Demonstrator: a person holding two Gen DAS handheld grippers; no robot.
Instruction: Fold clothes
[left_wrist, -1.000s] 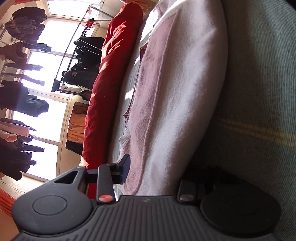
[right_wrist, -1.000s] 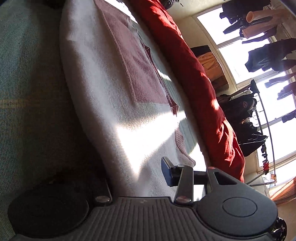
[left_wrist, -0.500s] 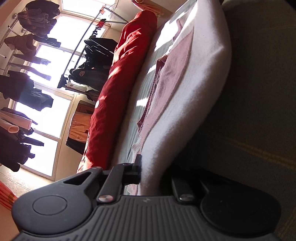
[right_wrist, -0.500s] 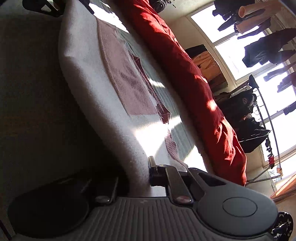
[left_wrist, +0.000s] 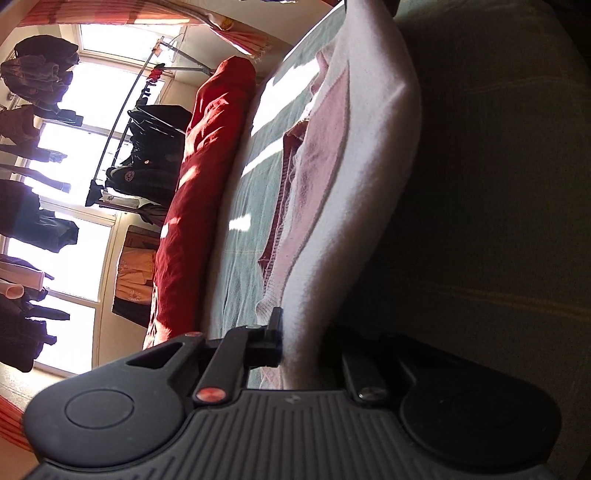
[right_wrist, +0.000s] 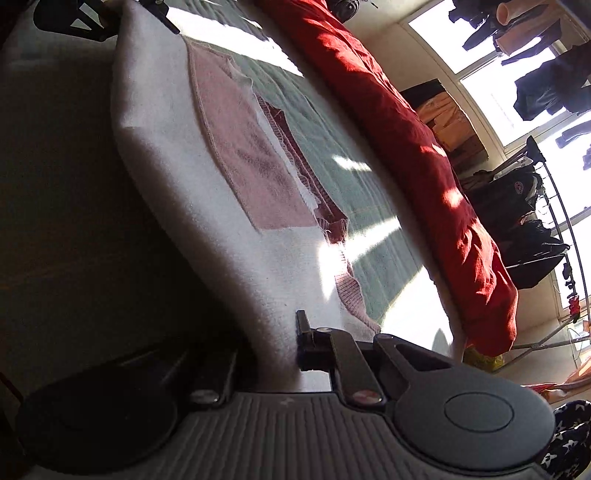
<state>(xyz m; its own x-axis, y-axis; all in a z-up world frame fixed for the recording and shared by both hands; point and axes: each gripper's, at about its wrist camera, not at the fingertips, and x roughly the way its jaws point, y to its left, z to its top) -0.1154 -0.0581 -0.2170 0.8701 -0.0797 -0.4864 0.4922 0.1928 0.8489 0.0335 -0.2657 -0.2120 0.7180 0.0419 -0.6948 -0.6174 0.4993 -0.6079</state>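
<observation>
Since a second before, when both sets of jaws stood apart, my left gripper (left_wrist: 295, 343) and right gripper (right_wrist: 280, 343) had clamped the white sweater's (right_wrist: 221, 221) edge; lifted off the green bed (right_wrist: 351, 177), mid-fold I reckon.

Home bedroom, green bedspread (left_wrist: 251, 206), rolled red duvet (right_wrist: 406, 147), clothes rack (left_wrist: 155, 155) by windows (left_wrist: 74, 229)

Sweater (left_wrist: 373, 177) hides each tool's shaded finger (both views).
</observation>
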